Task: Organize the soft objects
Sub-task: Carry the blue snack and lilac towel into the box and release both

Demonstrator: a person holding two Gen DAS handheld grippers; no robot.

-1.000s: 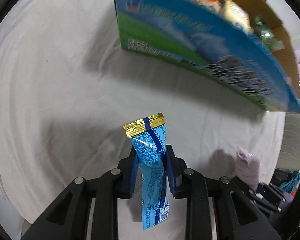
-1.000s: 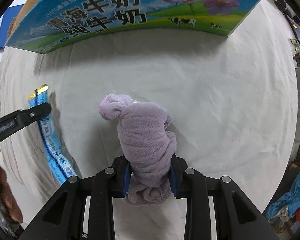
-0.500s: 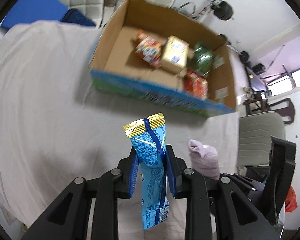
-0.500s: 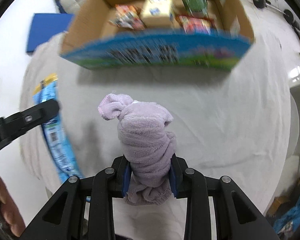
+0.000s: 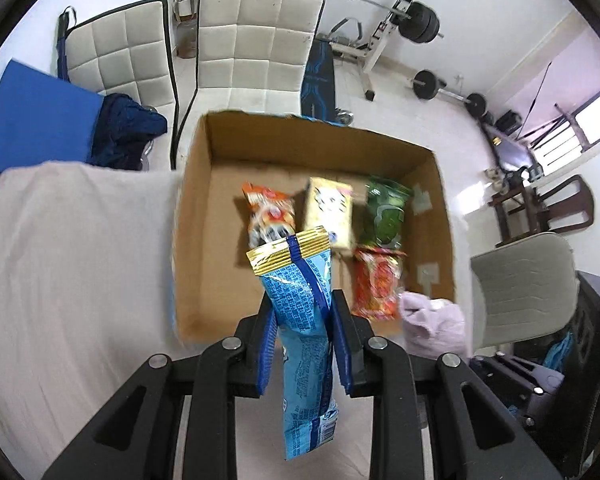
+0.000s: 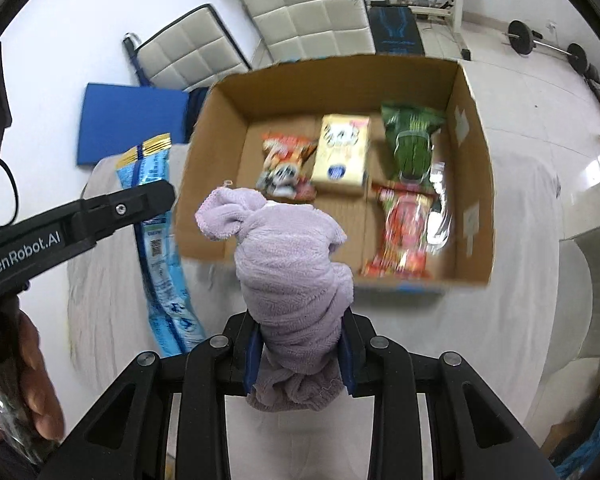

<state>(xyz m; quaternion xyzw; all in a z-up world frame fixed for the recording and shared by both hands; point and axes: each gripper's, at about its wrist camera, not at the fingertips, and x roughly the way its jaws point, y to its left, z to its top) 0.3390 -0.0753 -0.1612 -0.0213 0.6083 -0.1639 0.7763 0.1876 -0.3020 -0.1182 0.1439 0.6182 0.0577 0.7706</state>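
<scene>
My left gripper (image 5: 302,312) is shut on a long blue snack packet (image 5: 300,316) with a gold crimped top, held upright above the near edge of an open cardboard box (image 5: 204,216). My right gripper (image 6: 300,336) is shut on a rolled lilac towel (image 6: 288,256), also lifted in front of the box (image 6: 472,128). The towel (image 5: 434,322) shows at the right in the left wrist view. The blue packet (image 6: 156,216) and the left gripper's finger (image 6: 100,212) show at the left in the right wrist view. Inside the box lie several snack packs.
The box stands on a table under a white cloth (image 5: 72,264). Two white padded chairs (image 5: 256,40), a blue mat (image 5: 32,120) and weight equipment (image 5: 416,20) stand behind it. A grey chair (image 5: 524,288) is at the right. A hand (image 6: 28,392) holds the left gripper.
Both grippers have risen with their loads. The box, seen from the side a second ago, is now seen from above with its inside and the room behind in view.
</scene>
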